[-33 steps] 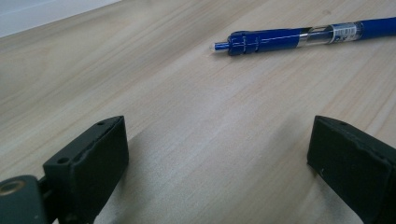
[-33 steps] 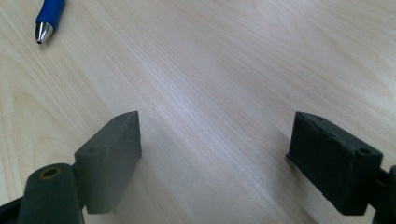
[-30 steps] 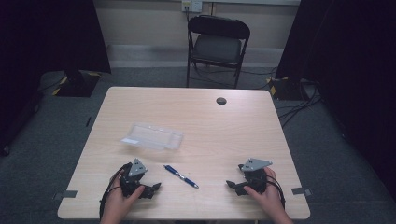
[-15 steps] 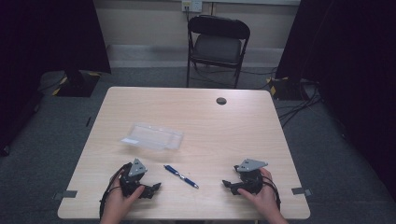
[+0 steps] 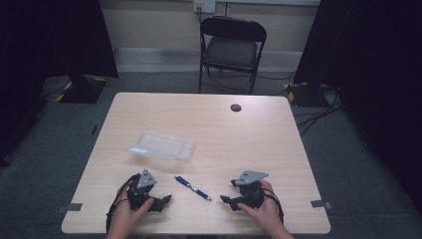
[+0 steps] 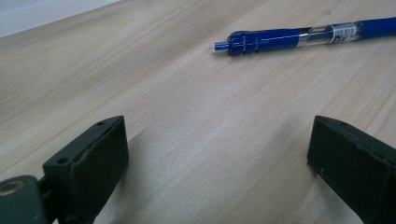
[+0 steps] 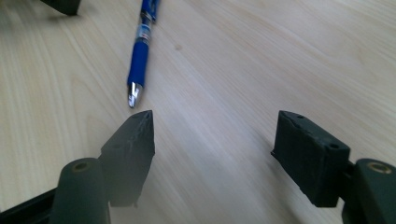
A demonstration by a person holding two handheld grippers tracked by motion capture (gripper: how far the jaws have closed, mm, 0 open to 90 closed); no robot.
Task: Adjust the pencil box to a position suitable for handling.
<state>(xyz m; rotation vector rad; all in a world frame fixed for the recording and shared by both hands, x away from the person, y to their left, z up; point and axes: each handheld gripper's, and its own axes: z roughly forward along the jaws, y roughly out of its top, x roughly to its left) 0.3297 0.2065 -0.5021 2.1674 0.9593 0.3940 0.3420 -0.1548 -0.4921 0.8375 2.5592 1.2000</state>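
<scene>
Nothing is picked up yet: the blue pen lies flat on the tabletop between your hands. Your right hand-held gripper, jaws just narrowing but apart and empty, nears its tip; your left hand-held gripper waits wide open. The grasp remains.

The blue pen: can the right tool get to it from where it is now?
Probably yes. The blue pen lies bare on the table, its silver tip just ahead of the right tool. The jaws stand apart, have just been closing, hold nothing, and nothing lies between tool and pen.
</scene>
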